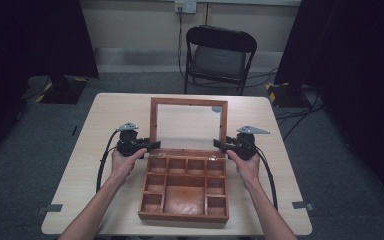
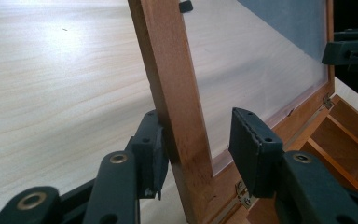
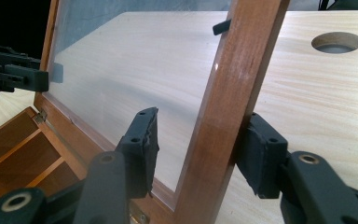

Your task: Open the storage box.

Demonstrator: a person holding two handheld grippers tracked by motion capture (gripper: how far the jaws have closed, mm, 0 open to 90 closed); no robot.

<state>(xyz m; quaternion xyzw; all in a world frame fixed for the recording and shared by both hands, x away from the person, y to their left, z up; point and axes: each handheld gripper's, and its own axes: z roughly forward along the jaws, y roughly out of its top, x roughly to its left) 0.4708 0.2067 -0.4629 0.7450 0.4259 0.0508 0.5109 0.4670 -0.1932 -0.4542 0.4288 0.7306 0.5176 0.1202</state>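
Standing open at the middle of a pale wooden desk [image 1: 105, 107], a wooden compartment box [image 1: 185, 192] has its glass-paned lid [image 1: 188, 125] raised upright at the box's 12 o'clock edge. A person's hands come in from 6 o'clock, each holding a black tool. The left tool [image 1: 150, 146] sits at the lid's 9 o'clock side rail, the right tool [image 1: 220, 145] at its 3 o'clock rail. In the left gripper view, the left tool [image 2: 198, 144] straddles the wooden rail [image 2: 177, 107]: one pad touches the outer face, the other stands clear of the glass, so it is open. In the right gripper view, the right tool [image 3: 200, 149] straddles its rail [image 3: 228, 107] likewise, outer pad touching, inner pad apart, open. A black chair [image 1: 219, 57] stands beyond the desk at 12 o'clock.
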